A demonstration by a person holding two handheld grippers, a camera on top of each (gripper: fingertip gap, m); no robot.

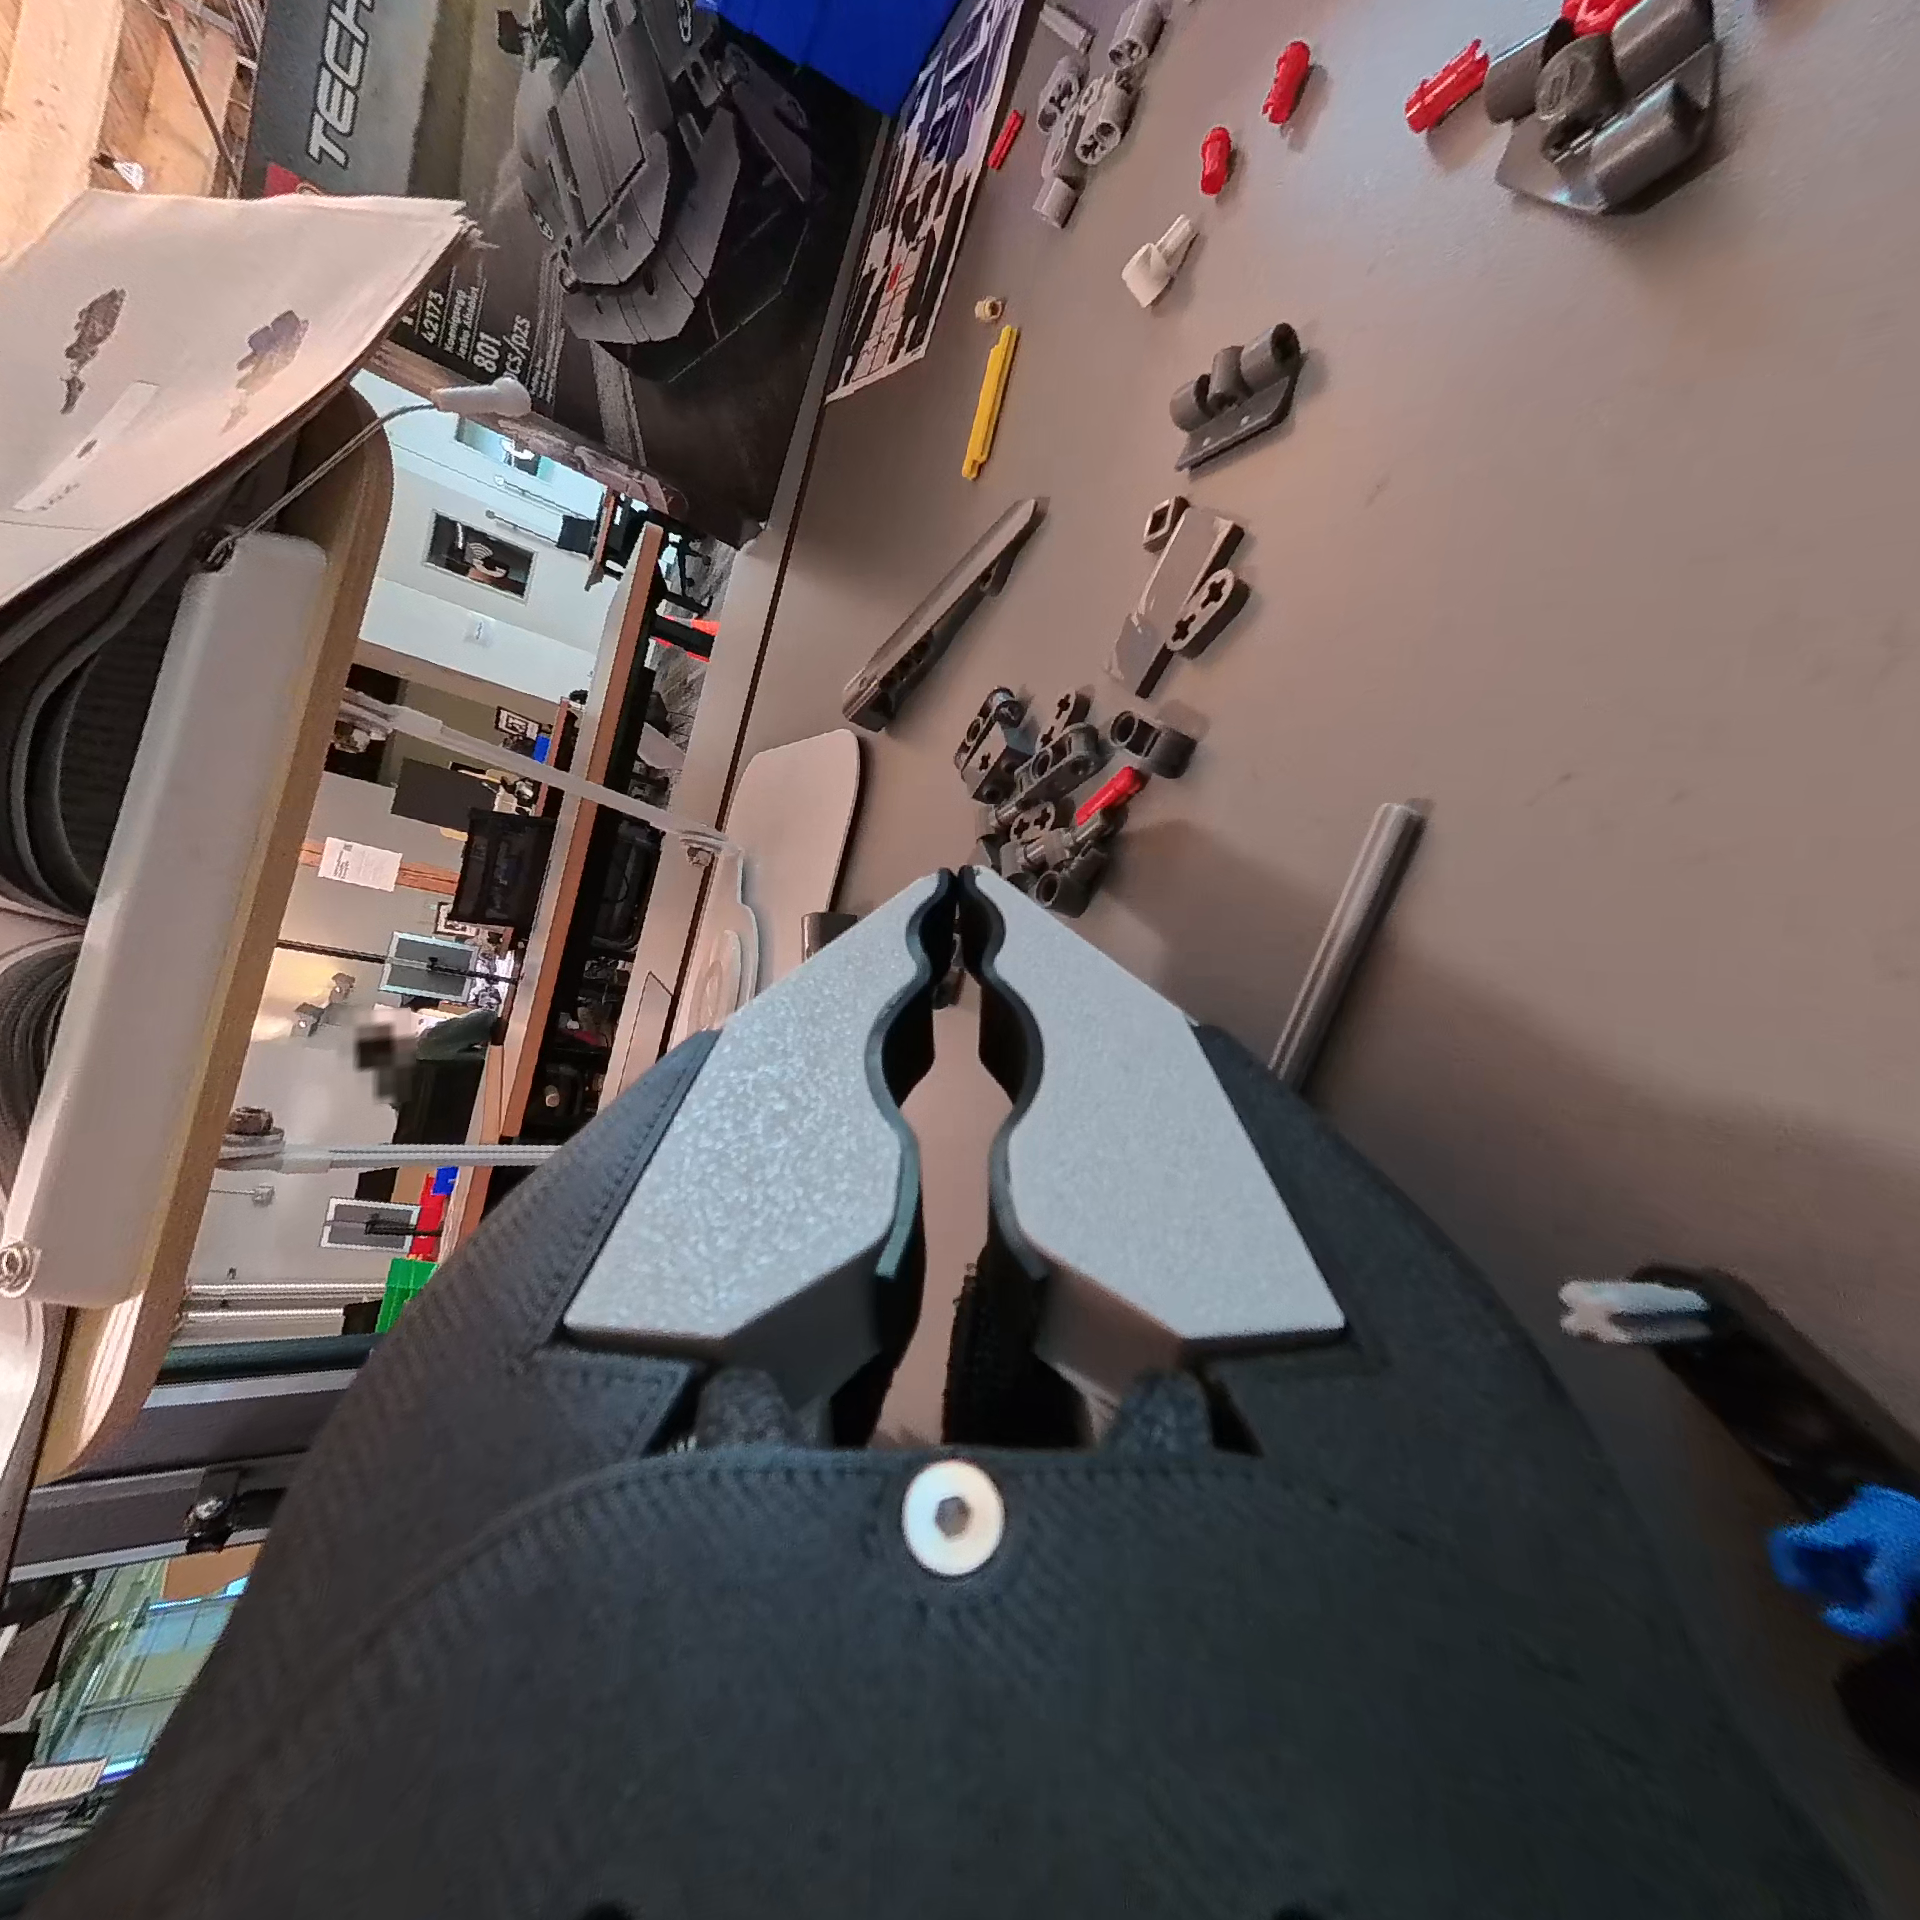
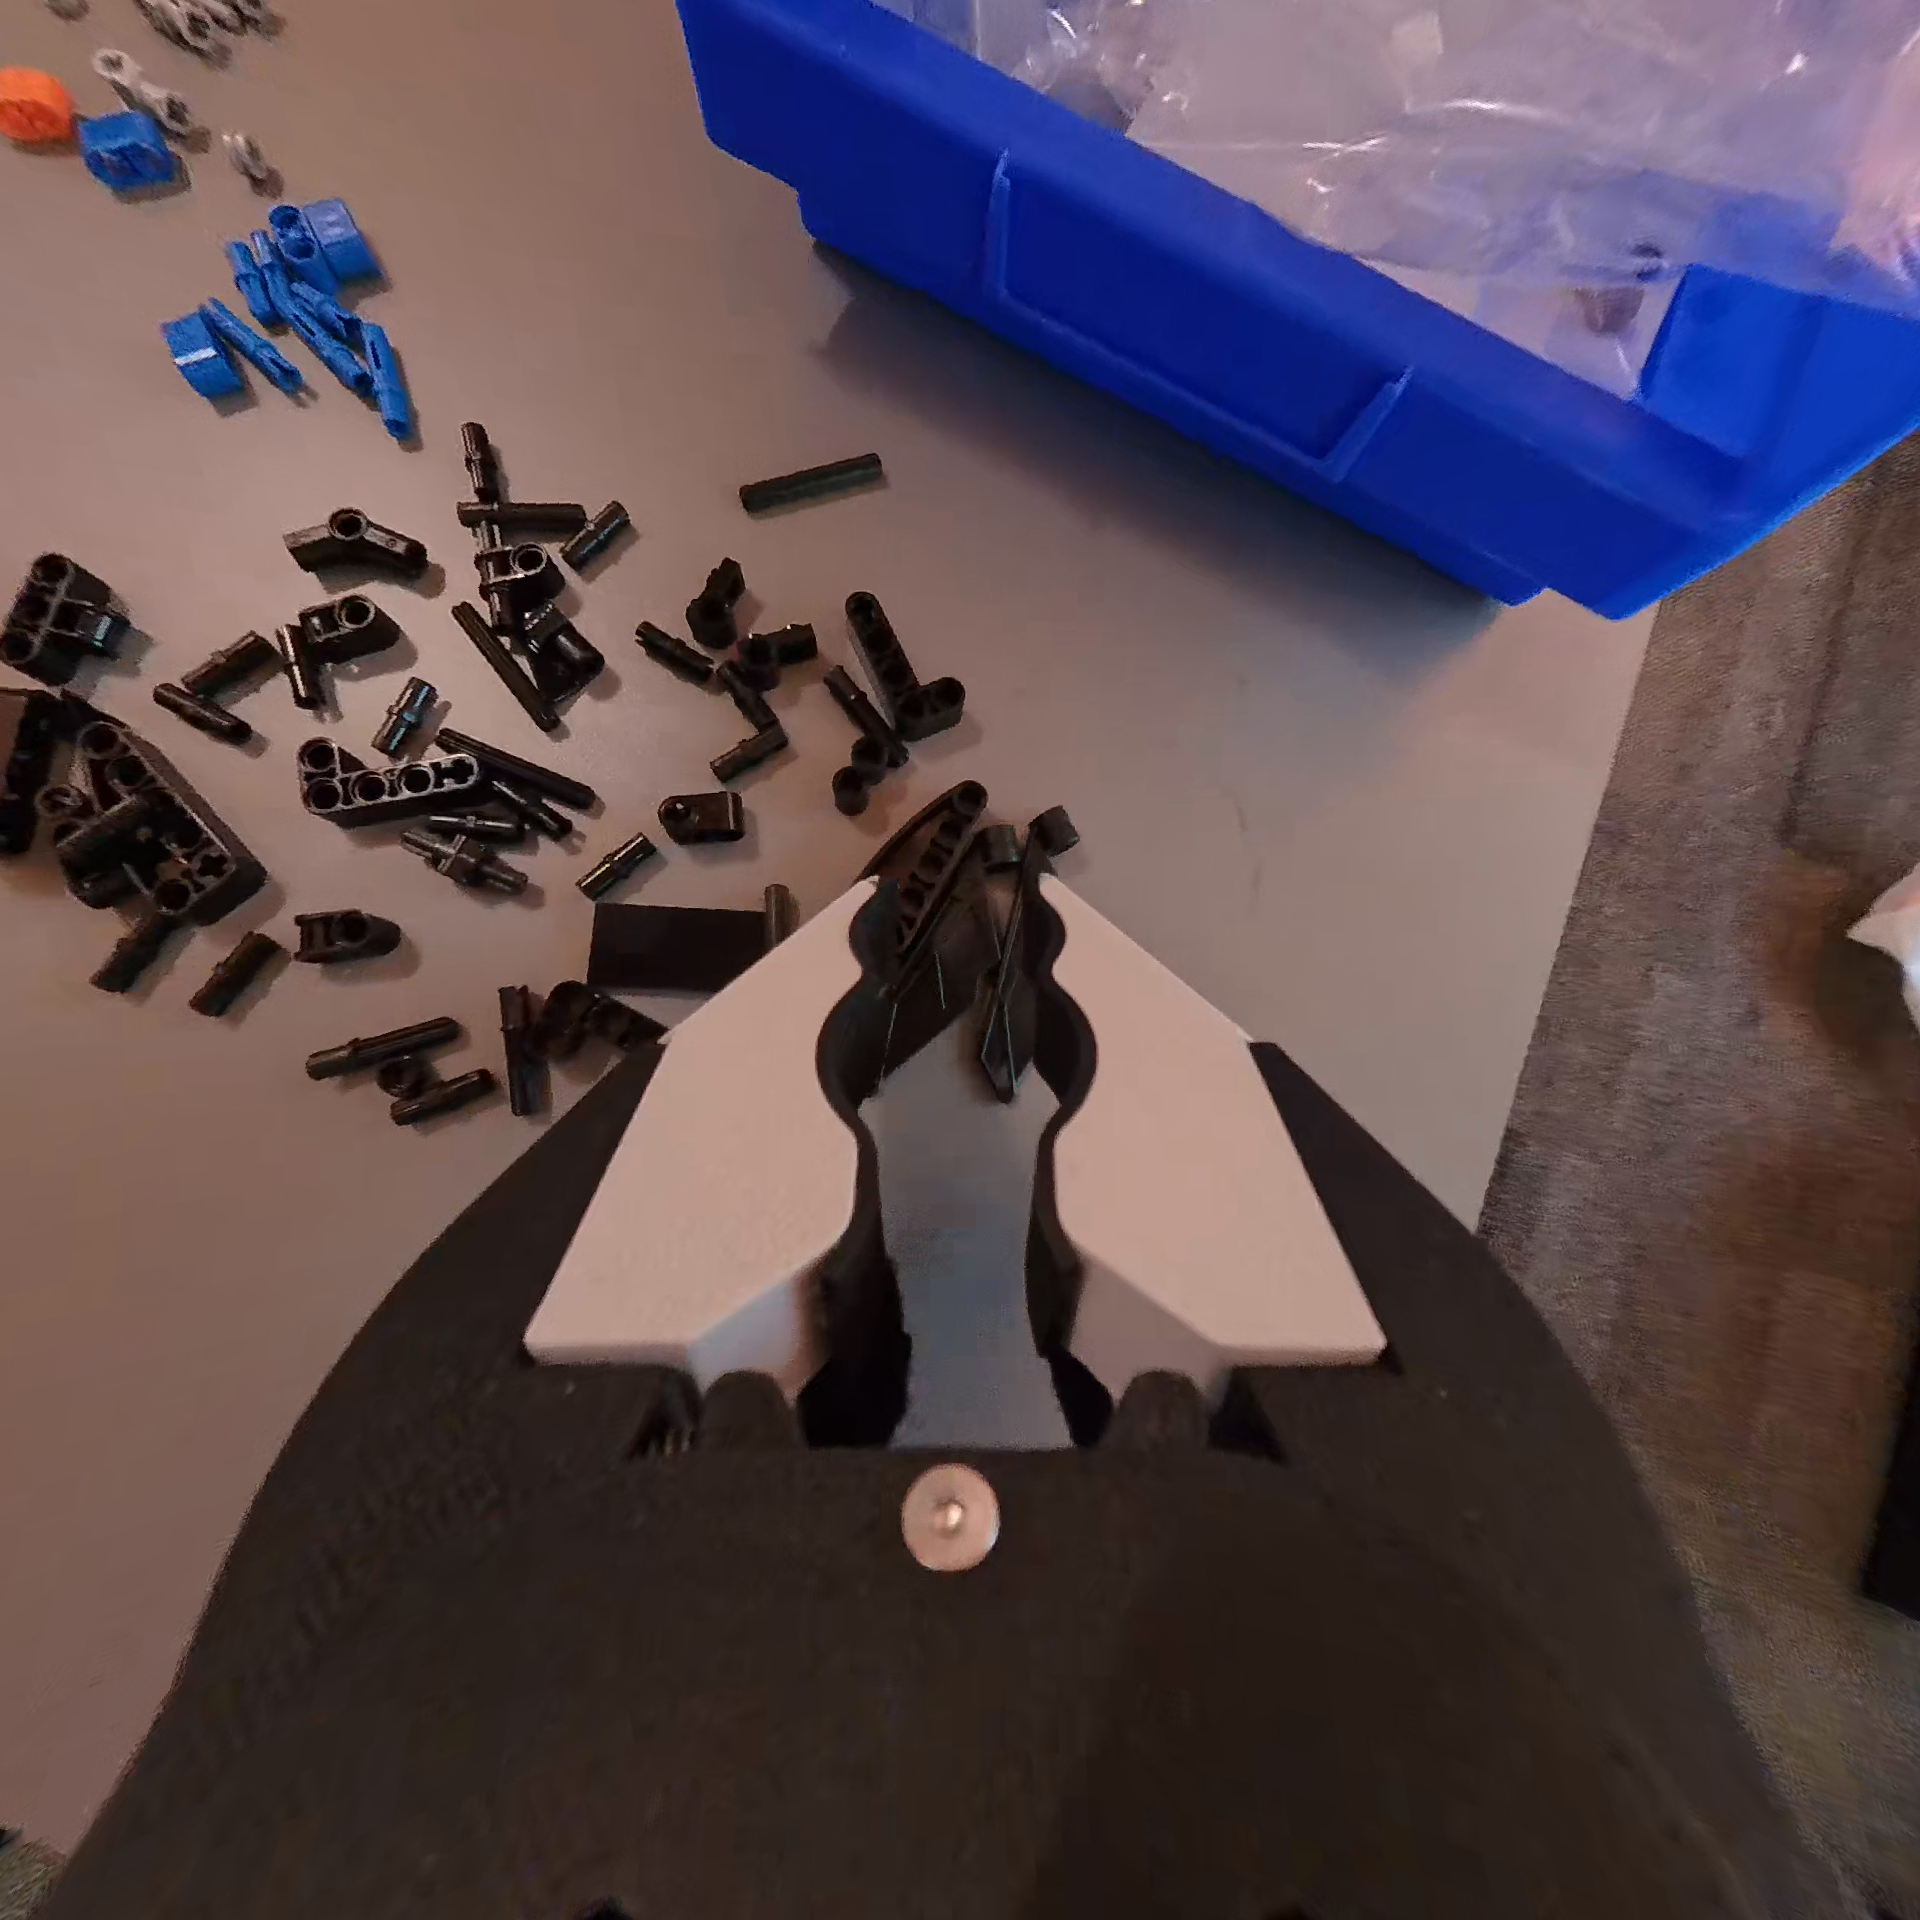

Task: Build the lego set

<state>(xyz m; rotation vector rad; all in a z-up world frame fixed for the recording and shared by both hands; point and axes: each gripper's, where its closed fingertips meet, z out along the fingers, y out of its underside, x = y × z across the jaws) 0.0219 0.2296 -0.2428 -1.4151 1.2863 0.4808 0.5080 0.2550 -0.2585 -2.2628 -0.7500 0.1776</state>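
My left gripper (image 1: 958,881) is shut, its fingertips meeting just short of a cluster of dark grey connector pieces with a red pin (image 1: 1049,800) on the grey table (image 1: 1558,727). I see nothing between its tips. My right gripper (image 2: 966,885) is shut on black curved pieces (image 2: 935,862): a holed curved beam against the left pad and a thin pointed panel (image 2: 1013,997) against the right pad. They stick out past the fingertips, just above the table (image 2: 1299,831).
In the left wrist view: a grey rod (image 1: 1340,935), grey beam (image 1: 940,613), yellow axle (image 1: 987,400), red pins (image 1: 1216,161), the set's box (image 1: 623,208). In the right wrist view: a blue bin (image 2: 1195,281) holding plastic bags, many loose black parts (image 2: 416,727), blue parts (image 2: 301,301), the table edge on the right. Across from one pair of fingers to the other is roughly 50 cm.
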